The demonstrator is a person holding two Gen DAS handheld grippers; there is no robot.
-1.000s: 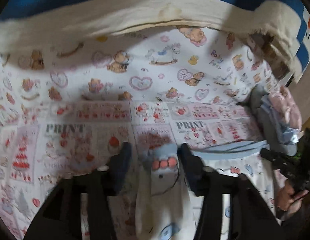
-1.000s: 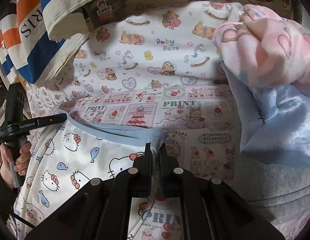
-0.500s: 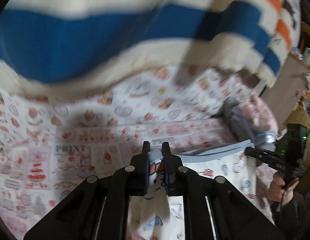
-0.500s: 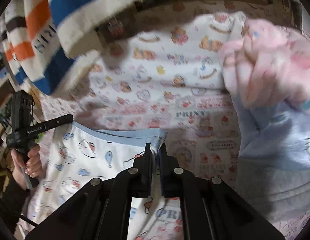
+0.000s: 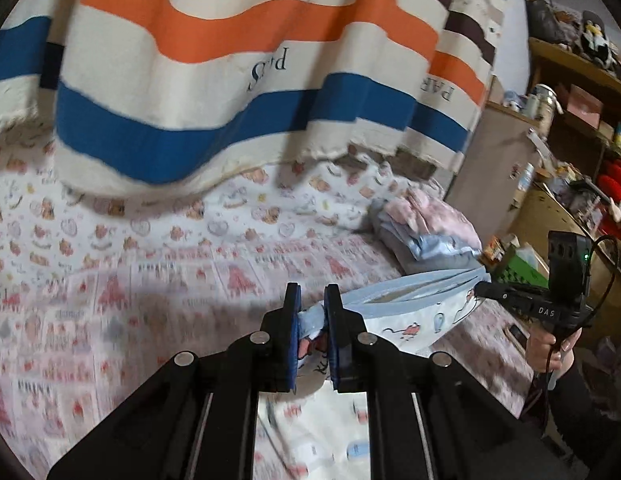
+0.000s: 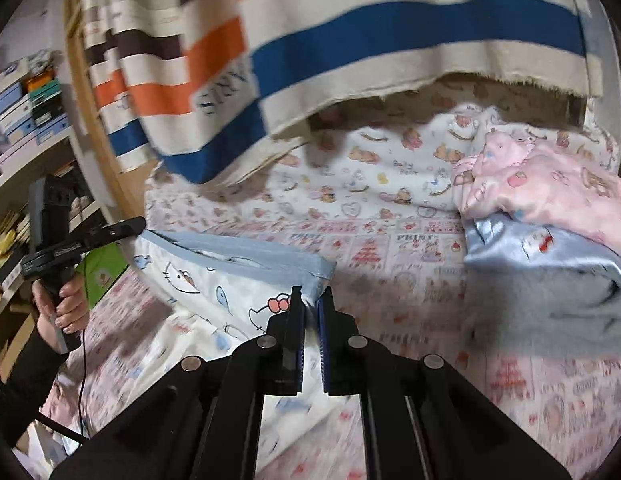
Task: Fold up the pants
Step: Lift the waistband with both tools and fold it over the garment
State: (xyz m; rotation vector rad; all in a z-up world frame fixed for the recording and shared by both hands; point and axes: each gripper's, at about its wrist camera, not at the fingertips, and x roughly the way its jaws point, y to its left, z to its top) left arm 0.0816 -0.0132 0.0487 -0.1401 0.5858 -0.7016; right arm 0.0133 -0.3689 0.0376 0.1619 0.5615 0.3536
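The pants (image 5: 410,320) are white with a cartoon cat print and a light blue waistband; they also show in the right wrist view (image 6: 230,280). My left gripper (image 5: 312,312) is shut on one end of the waistband. My right gripper (image 6: 309,308) is shut on the other end. The waistband hangs stretched between them, lifted above the patterned bedsheet (image 5: 150,264), with the legs trailing down. Each gripper shows in the other's view, the right one (image 5: 486,288) and the left one (image 6: 138,224).
A pile of folded pink, light blue and grey clothes (image 6: 550,248) lies on the bed to the right, also in the left wrist view (image 5: 426,236). A striped blanket (image 5: 230,80) hangs behind the bed. Shelves (image 5: 582,160) stand at the right.
My left gripper closed on the waistband end. Both grippers then rose, lifting the waistband off the bedsheet. The views tilted upward toward the striped blanket.
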